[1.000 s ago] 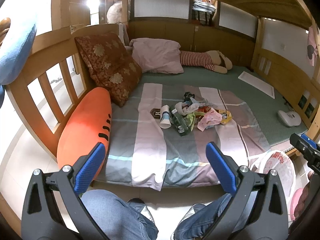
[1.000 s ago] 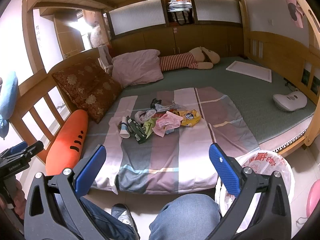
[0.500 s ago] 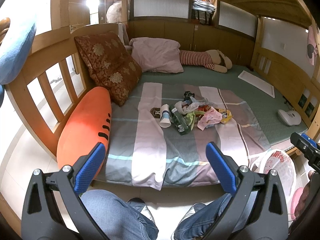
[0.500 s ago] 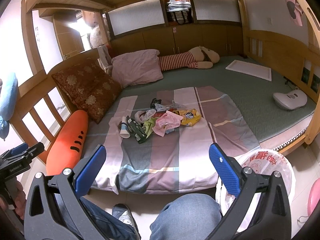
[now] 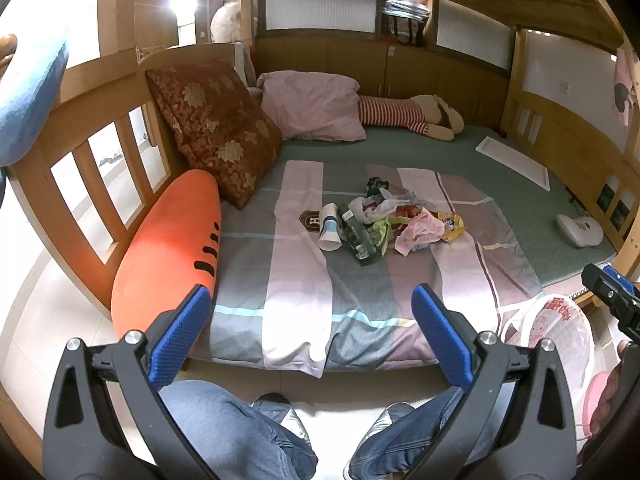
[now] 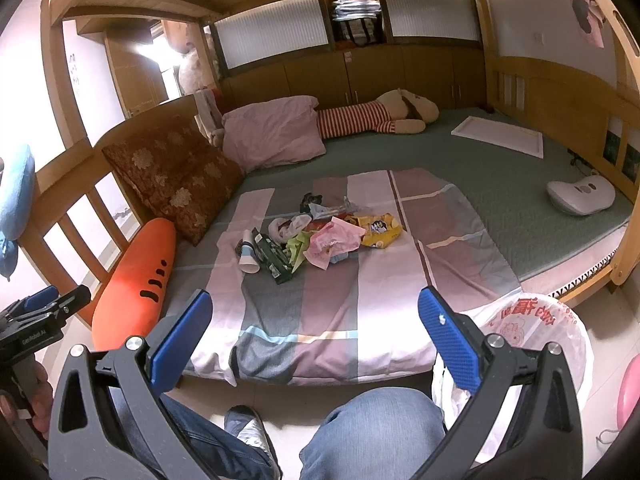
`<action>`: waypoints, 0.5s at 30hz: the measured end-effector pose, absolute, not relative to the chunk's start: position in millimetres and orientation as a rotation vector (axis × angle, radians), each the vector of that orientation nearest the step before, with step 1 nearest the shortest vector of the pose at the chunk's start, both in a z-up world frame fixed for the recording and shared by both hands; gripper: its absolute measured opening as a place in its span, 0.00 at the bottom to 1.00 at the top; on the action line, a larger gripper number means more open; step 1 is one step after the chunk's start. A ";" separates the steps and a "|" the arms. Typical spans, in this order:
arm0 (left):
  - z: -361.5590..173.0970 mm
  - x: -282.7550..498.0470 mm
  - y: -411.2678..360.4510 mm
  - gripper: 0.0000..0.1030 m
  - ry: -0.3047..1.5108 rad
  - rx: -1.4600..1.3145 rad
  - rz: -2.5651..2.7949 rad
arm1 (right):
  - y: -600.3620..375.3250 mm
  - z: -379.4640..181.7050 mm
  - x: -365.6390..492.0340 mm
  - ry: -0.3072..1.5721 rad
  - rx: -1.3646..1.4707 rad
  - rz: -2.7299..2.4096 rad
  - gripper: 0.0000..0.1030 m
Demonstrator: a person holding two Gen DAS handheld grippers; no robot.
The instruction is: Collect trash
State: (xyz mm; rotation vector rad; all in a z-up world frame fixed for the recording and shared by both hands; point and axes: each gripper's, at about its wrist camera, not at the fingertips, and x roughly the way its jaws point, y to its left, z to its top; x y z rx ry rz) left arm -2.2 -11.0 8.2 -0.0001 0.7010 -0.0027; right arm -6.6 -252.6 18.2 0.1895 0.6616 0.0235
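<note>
A: Both tools spread and empty, the left tool [image 5: 311, 334] and right tool [image 6: 314, 334] well short of the trash pile [image 5: 380, 220] mid-blanket [image 5: 296, 280]. How to start?

B: Take the paper cup [image 5: 330, 229] at the pile's left edge, across its body.

A: The bag?

B: The white plastic bag [image 6: 532, 328] right of the blanket shows whole only to the right wrist.

We see a home bedroom. A wooden bunk bed [image 6: 552, 92] holds pillows [image 6: 272, 136], a striped quilt [image 6: 360, 280] and a plush toy [image 6: 372, 118]; cupboards [image 6: 400, 76] line the back wall.
</note>
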 end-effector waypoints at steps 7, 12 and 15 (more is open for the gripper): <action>-4.2 3.5 -7.4 0.97 0.720 -0.013 0.014 | -250.1 11.3 -6.4 0.659 0.177 0.009 0.98; -14.0 8.7 -5.6 0.97 0.710 -0.004 0.027 | -248.9 4.5 -2.6 0.655 0.179 0.011 0.98; -21.9 10.7 -5.4 0.97 0.717 -0.012 0.011 | -249.6 1.1 0.7 0.660 0.180 0.025 0.98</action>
